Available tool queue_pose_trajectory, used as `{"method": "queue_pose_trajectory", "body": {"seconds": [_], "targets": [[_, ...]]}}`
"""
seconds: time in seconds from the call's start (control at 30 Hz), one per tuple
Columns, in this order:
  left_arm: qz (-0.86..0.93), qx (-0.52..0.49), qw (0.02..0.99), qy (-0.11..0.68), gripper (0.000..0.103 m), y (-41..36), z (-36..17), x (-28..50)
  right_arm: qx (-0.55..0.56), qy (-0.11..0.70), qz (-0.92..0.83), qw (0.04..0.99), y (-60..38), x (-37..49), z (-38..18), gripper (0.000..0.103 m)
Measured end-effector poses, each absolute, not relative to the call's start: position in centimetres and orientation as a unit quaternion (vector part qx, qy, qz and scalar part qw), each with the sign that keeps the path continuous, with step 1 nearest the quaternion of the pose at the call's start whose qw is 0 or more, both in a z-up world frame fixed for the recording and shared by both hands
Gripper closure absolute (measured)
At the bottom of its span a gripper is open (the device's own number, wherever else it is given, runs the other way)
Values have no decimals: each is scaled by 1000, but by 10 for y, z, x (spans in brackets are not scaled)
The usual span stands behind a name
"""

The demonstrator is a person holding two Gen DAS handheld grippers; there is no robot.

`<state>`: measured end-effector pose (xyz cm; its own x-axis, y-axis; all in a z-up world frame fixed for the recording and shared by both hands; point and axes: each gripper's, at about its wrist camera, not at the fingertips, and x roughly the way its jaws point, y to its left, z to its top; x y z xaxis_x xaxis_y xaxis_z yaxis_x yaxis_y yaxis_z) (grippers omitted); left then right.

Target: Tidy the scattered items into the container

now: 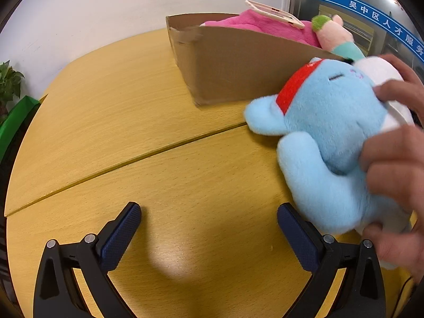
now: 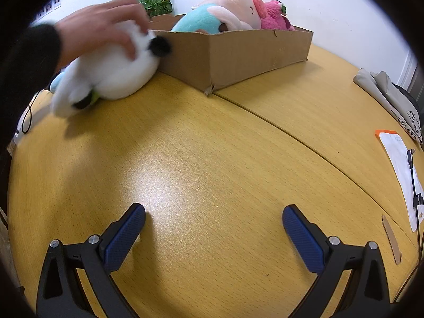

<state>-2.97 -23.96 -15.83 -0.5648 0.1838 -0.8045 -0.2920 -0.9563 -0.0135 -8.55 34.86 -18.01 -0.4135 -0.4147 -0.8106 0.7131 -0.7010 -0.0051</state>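
A cardboard box (image 1: 233, 66) stands on the yellow wooden table (image 1: 132, 132); it also shows in the right wrist view (image 2: 238, 55). It holds a pink plush (image 1: 265, 25), a pink-and-teal plush (image 2: 228, 13) and a flat pinkish phone-like item (image 1: 275, 13). A bare hand (image 1: 392, 159) presses a light blue plush with a red band (image 1: 331, 137) and a white plush (image 2: 114, 71) down beside the box. My left gripper (image 1: 209, 225) is open and empty just left of the blue plush. My right gripper (image 2: 213, 228) is open and empty over bare table.
A potted plant (image 2: 156, 1) stands behind the box against the white wall. A grey cloth bag (image 2: 389, 98), a white-and-orange packet (image 2: 400, 169), a black cable (image 2: 413, 185) and a cardboard strip (image 2: 392, 238) lie at the table's right edge. A green object (image 1: 16, 122) is far left.
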Motion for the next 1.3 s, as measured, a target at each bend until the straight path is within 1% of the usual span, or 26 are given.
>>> {"method": "queue_pose_trajectory", "body": {"seconds": [1.3], "targets": [[882, -447, 138, 62, 0, -238, -159, -27, 419, 178, -822, 343, 349, -86, -180, 0]]}}
